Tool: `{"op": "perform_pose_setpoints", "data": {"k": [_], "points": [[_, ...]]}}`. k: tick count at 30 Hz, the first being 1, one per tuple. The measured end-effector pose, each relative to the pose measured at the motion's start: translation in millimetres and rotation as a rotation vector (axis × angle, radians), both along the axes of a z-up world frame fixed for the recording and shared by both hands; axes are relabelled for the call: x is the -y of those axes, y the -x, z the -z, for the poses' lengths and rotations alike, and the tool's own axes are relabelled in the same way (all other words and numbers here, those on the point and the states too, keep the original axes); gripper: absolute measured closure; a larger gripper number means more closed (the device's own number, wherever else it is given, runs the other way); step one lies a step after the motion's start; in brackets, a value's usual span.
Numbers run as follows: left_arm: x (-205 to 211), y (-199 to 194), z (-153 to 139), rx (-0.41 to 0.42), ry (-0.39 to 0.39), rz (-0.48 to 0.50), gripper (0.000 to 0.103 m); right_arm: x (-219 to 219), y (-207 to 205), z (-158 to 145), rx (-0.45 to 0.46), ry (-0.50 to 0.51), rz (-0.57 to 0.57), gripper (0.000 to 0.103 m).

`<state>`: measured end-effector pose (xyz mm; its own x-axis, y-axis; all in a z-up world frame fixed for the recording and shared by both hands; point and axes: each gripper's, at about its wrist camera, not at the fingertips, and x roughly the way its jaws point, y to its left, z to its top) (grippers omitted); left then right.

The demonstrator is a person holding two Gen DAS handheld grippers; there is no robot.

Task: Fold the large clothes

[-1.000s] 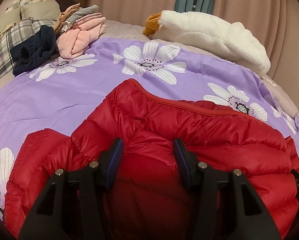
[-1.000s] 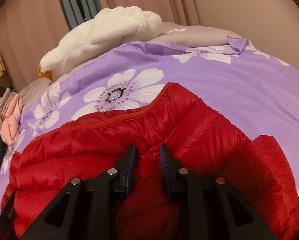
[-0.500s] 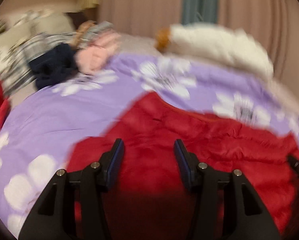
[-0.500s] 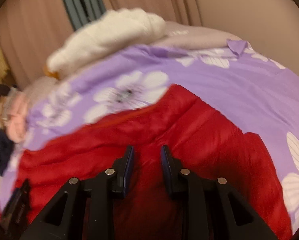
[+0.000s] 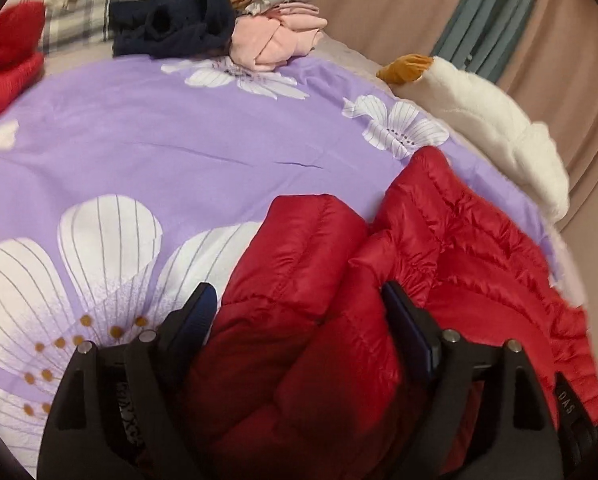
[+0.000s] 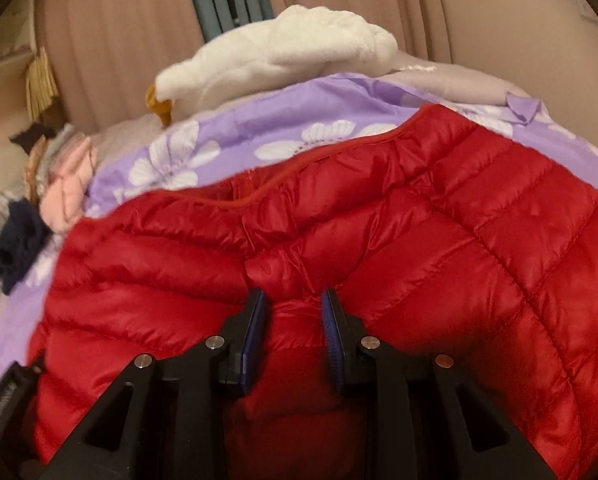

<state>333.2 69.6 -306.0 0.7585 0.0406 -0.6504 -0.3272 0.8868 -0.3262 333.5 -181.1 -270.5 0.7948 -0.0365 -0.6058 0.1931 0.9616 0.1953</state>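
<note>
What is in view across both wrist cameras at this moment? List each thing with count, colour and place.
puffer jacket: one, red, spread on the near part of the bed
bedspread: one, lilac with white flowers, covering the bed
plush toy: one, white with an orange tip, at the far edge of the bed by the curtain
clothes pile: one, pink, grey and tan pieces, far side of the bed
dark garment: one, navy, beside the clothes pile
plaid pillow: one, grey check, behind the dark garment
red item: one, far left edge, blurred
curtain: beige, with a teal strip
left hand-held gripper: black, jaws just opened, sleeve between them, pads clear
right hand-held gripper: black, pinching a jacket fold
</note>
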Motion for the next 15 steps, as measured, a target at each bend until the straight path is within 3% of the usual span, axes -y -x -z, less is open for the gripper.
{"op": "perform_pose_setpoints", "data": {"k": [3,15], "points": [[2.4,-3.1,1.0,-0.011,-0.005,0.000,0.016,-7.9,-0.8,0.4,-0.015,0.050,0.009,0.077],[-2.2,-2.2,0.7,-0.010,0.019,0.000,0.013,-3.9,3.6,-2.4,0.005,0.017,0.005,0.076]]}}
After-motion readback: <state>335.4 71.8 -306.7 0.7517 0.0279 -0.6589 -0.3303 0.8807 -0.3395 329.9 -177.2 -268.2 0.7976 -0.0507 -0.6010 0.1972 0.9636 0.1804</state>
